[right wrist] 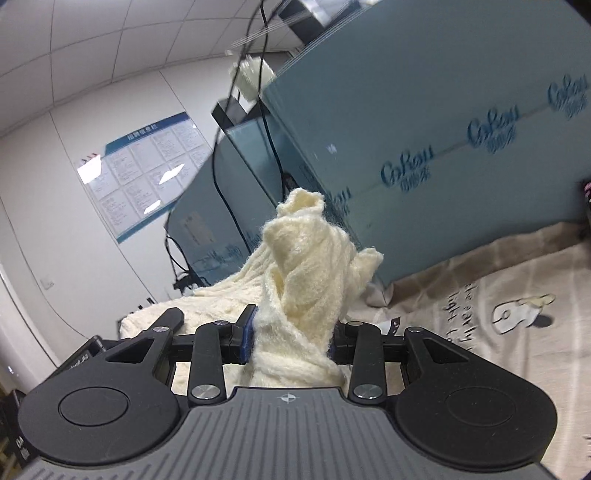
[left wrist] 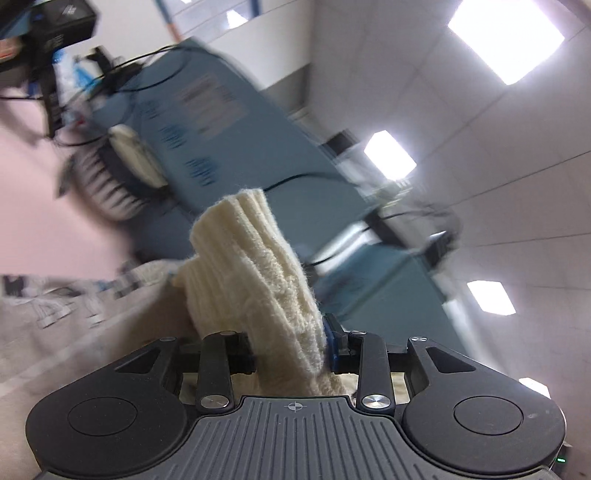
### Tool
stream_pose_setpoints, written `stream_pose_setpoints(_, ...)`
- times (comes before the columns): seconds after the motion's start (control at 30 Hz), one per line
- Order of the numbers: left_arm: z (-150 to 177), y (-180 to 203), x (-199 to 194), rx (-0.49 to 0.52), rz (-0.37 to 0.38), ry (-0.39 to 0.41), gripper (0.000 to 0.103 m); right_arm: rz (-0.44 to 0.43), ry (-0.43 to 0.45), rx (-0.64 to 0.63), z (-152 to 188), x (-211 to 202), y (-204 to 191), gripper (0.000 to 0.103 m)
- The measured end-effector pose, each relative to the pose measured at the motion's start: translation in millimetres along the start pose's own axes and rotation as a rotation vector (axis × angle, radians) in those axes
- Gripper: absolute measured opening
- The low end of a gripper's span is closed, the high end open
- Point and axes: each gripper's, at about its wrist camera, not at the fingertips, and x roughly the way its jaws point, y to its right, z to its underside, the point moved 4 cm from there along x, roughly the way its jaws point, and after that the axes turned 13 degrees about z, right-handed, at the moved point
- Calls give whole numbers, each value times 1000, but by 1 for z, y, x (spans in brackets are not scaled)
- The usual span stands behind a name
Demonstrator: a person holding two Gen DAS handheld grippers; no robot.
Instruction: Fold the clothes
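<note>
Bright ceiling panels (left wrist: 506, 35) blown out; left view heavily motion-blurred, right sharper; fisheye bends edges; poster (right wrist: 147, 162) glare.

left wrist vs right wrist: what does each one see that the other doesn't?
Left wrist only: ceiling light panels and a striped garment, motion-blurred. Right wrist only: wall notice board, beige printed cloth beneath, logos on the blue panel. Both: a gripper, left gripper and right gripper, shut on cream knit garment.
</note>
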Motion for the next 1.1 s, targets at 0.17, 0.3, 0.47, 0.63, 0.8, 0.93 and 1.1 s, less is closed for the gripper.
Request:
stream_pose_setpoints(0.17, 6, -19, 6, -13, -147, -83, 31, 66, -72, 0, 21, 24, 11, 33)
stream_pose_setpoints(0.3, 9, -19, 7, 36, -233, -103, 55, 88, -105, 4, 29, 26, 16, 34)
stream_pose_setpoints(0.47, 7, -16, -2, 36, -304, -74, 84, 102, -116, 6, 31, 28, 18, 37)
stream_pose_setpoints(0.63, 6, -8, -13, 57, -466, -99, 88, 143, -124, -4, 34, 32, 21, 41)
stream_pose_setpoints(0.8, 14, -3, -2, 156, -507, -173, 94, 195, -128, -11, 36, 38, 24, 49)
stream_pose_setpoints(0.93, 25, -7, 11, 246, -580, -250, 95, 226, -133, -10, 37, 40, 27, 57)
stream_pose_setpoints(1.1, 28, -5, 13, 288, -590, -255, 96, 249, -114, -60, 37, 33, 21, 62)
